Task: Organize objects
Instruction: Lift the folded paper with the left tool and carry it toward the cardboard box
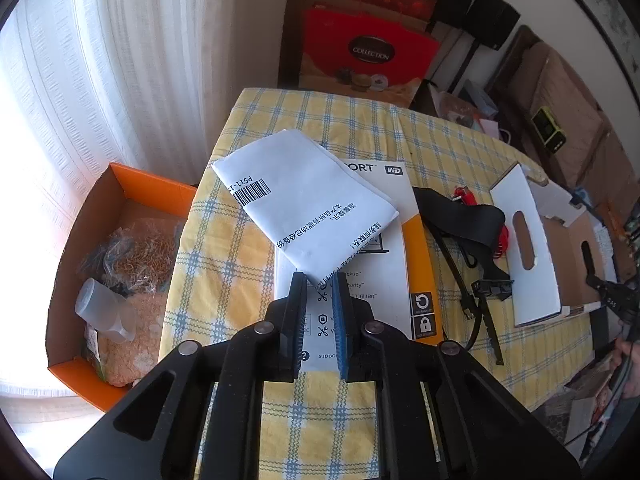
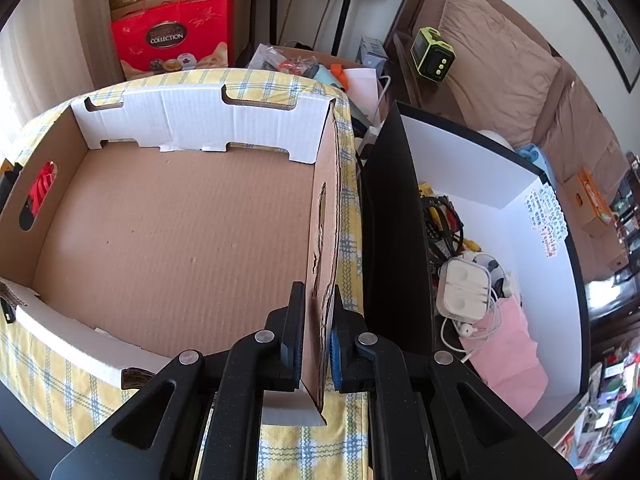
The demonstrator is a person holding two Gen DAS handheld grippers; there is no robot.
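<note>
A white paper packet with a barcode lies askew on a white and orange WD carton on the yellow checked tablecloth. My left gripper is shut on the packet's near corner. A shallow, open, empty cardboard box stands on the same cloth; in the left wrist view the box sits at the right. My right gripper is shut on that box's right side wall, one finger inside and one outside.
Beside the table's left edge is an orange box of bagged goods. A black strap and cables lie between carton and cardboard box. A black-walled bin with earphones and a pink bag stands right of the table.
</note>
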